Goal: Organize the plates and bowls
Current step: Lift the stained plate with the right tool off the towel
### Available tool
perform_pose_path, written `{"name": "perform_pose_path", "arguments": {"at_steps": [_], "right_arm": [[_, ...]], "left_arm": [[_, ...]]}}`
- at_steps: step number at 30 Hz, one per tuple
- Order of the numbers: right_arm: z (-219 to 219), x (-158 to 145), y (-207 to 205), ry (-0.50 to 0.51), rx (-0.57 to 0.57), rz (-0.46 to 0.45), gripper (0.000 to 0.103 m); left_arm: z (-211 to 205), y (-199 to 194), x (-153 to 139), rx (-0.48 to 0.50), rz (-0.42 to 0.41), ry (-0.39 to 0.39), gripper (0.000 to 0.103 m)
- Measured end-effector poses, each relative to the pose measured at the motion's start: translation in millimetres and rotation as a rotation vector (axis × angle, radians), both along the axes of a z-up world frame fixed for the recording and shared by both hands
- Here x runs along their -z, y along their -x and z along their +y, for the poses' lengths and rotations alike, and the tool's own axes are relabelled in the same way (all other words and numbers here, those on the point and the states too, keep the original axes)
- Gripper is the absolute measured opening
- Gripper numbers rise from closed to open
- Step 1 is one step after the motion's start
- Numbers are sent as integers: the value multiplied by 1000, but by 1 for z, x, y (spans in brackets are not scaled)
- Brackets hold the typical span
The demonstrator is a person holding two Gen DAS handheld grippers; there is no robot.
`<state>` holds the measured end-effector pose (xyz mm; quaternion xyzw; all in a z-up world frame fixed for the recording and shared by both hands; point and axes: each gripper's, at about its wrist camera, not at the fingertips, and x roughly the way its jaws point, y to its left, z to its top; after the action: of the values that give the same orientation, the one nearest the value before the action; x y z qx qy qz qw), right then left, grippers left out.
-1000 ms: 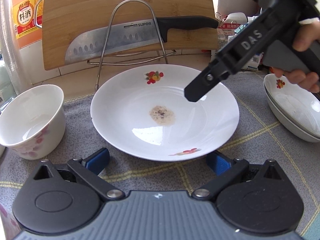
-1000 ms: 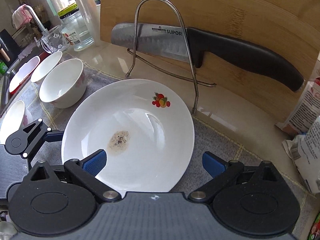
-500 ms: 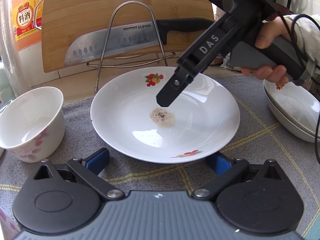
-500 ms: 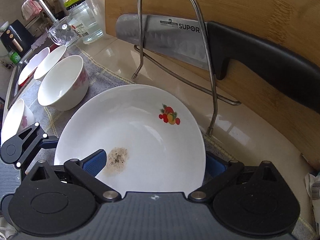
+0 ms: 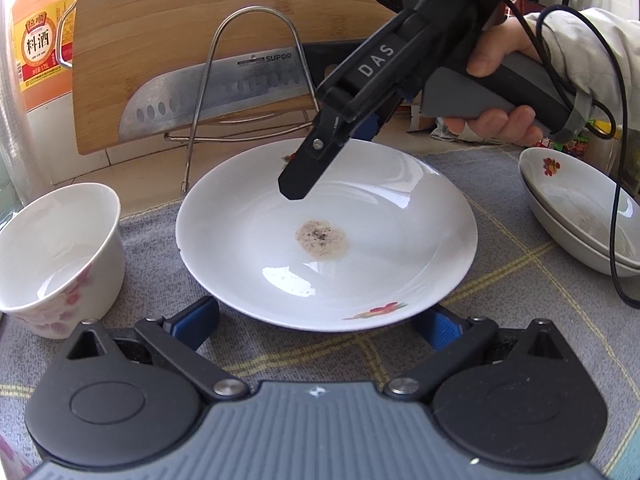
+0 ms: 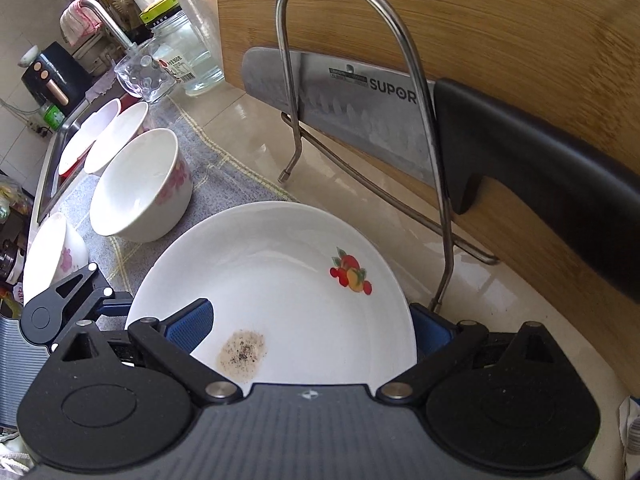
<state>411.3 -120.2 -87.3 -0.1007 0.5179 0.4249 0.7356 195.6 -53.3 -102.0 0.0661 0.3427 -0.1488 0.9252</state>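
- Since a second ago we have swung our right gripper (image 5: pixel 320 160) from the plate's right side in over its far rim, toward the knife rack; the plate has not shifted.
- White plate (image 5: pixel 380 216) sits flat on the grey cloth (image 5: pixel 520 300), a brown speckled stain (image 5: pixel 322 238) at its centre and a fruit print (image 6: pixel 351 275) on its inner wall.
- Our right fingers (image 6: pixel 188 326) stand apart, one over the plate beside the stain, the other at the plate's outer edge, so the rim lies between them; we cannot tell whether they touch it.
- Our left gripper (image 5: pixel 316 318) hangs low at the plate's near rim, its blue fingers (image 5: pixel 196 318) spread wide and gripping nothing.
- To the left, a floral bowl (image 5: pixel 60 256) stands on the cloth, apart from the plate; more bowls (image 6: pixel 116 136) line up behind it toward the sink.
- On the right, stacked dishes (image 5: pixel 576 216) rest well apart.
- Behind, on the counter (image 6: pixel 360 200), a wire rack (image 5: pixel 244 76) carries a knife (image 6: pixel 360 100) against a wooden cutting board (image 5: pixel 200 12).
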Motion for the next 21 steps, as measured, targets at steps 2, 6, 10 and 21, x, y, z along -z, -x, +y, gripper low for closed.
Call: {"name": "perform_pose_path", "arguments": {"at_steps": [2,6,10,21], "right_arm": [[2,0,0,10,-8,0,103],[5,0,0,23,-22,7,103],[8,-1,-1,36,-36,17,102],[12,0,-1,55,-54,22,102]], "left_arm": [[0,0,0,5,0,-1,103],[0,0,-2,14,2,-2,103],[0,1,-2,20,-1,-2,103],[2,1,-3,28,-8,0,103]]}}
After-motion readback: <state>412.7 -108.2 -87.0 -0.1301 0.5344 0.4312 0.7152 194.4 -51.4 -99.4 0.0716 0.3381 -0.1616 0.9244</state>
